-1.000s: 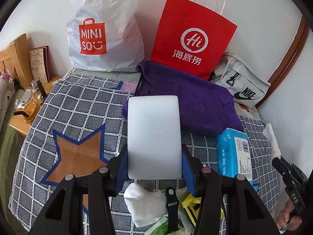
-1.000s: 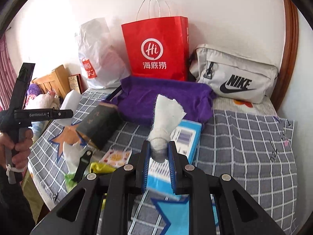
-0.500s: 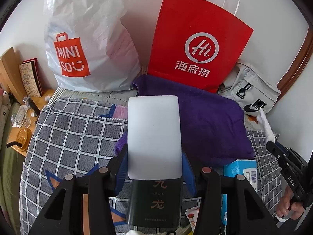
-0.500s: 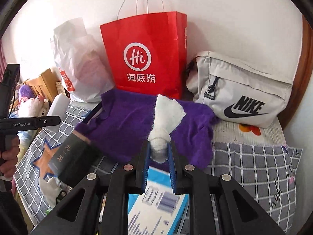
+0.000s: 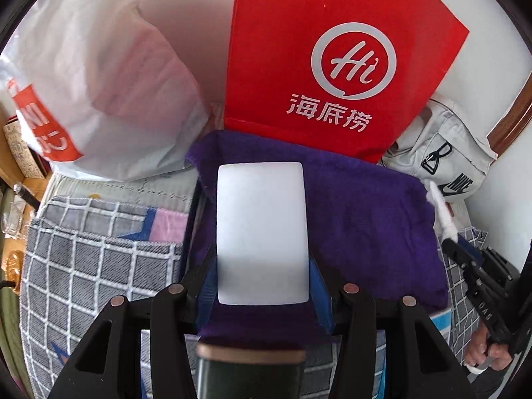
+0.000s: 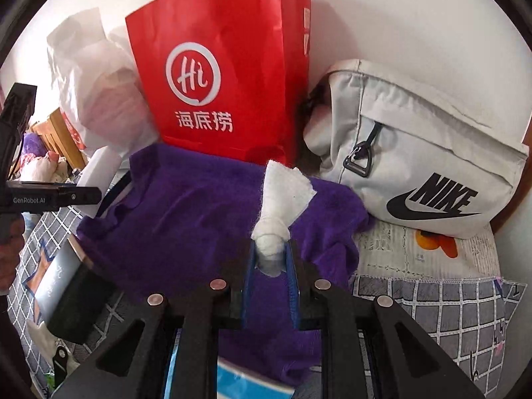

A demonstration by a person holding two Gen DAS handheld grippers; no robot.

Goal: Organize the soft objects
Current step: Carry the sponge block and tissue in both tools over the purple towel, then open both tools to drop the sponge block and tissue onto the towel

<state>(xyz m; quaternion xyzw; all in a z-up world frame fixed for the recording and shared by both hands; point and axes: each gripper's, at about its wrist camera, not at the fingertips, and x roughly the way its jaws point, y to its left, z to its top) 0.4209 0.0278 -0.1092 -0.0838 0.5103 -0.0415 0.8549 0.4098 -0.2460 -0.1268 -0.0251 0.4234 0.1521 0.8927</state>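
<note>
My left gripper [image 5: 262, 276] is shut on a white foam block [image 5: 261, 229] that stands up between the blue pads, over the near edge of a purple towel [image 5: 365, 226]. My right gripper [image 6: 271, 259] is shut on a rolled white cloth [image 6: 279, 206], whose loose end fans out above the jaws, also over the purple towel [image 6: 186, 219]. In the left wrist view the right gripper [image 5: 454, 244] shows at the right edge with the white cloth [image 5: 439, 202]. The towel lies crumpled on the checked bedspread [image 5: 83, 266].
A red paper bag [image 6: 219, 66], a white plastic shopping bag [image 5: 99, 83] and a grey Nike bag [image 6: 425, 159] stand against the wall behind the towel. A dark box [image 6: 73, 299] and a blue tissue pack [image 6: 246, 379] lie nearer. A wooden bedside table [image 5: 13, 173] is at the left.
Both grippers have moved forward toward the wall, from over the clutter at the bed's front to over the purple towel. The bags loom larger. Both grips are unchanged.
</note>
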